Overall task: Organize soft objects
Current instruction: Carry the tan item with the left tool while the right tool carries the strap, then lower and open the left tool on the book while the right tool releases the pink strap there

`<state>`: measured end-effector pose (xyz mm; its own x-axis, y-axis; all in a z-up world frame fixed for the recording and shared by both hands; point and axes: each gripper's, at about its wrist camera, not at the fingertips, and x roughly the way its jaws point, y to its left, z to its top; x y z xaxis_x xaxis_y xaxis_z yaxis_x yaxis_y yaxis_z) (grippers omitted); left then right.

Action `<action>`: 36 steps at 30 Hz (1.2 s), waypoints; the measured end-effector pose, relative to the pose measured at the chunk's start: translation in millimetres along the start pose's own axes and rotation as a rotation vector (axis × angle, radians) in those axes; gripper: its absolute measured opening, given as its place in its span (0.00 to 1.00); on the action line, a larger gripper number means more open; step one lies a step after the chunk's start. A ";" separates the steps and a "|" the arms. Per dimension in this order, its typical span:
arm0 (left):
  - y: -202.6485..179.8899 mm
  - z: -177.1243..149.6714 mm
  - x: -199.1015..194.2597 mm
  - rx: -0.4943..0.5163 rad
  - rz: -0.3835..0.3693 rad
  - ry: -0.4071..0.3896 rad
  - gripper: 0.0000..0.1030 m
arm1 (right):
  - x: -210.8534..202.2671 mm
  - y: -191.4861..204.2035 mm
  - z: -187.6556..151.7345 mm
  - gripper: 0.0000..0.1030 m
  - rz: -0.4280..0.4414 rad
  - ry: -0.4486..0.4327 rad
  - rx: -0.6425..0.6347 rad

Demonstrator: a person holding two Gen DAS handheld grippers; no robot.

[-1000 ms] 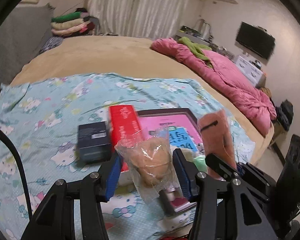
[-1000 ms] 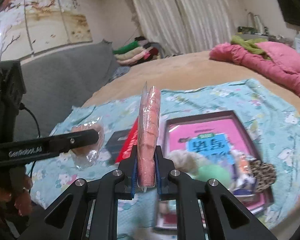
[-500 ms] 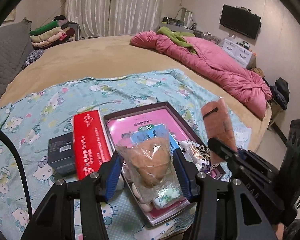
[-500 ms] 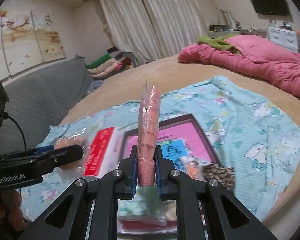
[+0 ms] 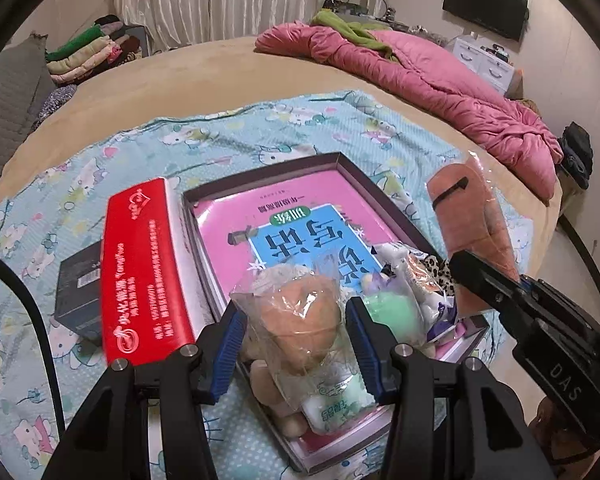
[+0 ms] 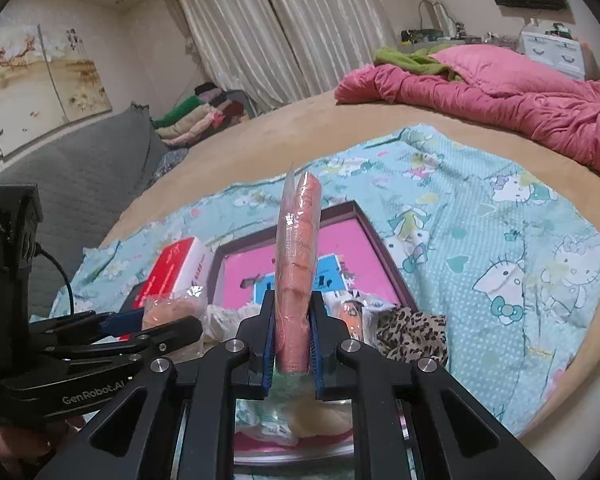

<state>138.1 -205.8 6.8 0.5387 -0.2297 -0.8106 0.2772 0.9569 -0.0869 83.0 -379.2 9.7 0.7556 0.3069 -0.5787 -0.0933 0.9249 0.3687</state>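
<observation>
Left wrist view: left gripper clamped on a bagged brown plush toy, blue pads pressing both sides of the clear bag, held above the near end of a shallow box. Inside the box, a pink book with a blue label, plus a heap of small bagged soft toys at the near right corner. Just left of the box, a red carton; beyond that, a small black box. All lying on a light blue cartoon-print sheet spread over a tan bed. Pink quilt bunched at far right.

Right wrist view: right gripper shut tight on a flat orange plush in plastic, standing upright on edge over the box. A leopard-print piece just right of the fingers. Left gripper at lower left with its bagged toy.
</observation>
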 end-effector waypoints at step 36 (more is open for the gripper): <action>7.4 2.9 32.3 -0.034 -0.017 0.051 0.50 | 43.3 -10.9 -15.6 0.19 -0.002 0.114 0.017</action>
<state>159.8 -206.7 -18.4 0.4928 -0.2372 -0.8372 0.2578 0.9587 -0.1198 106.6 -372.5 -30.8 0.6770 0.3296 -0.6581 -0.0805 0.9219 0.3789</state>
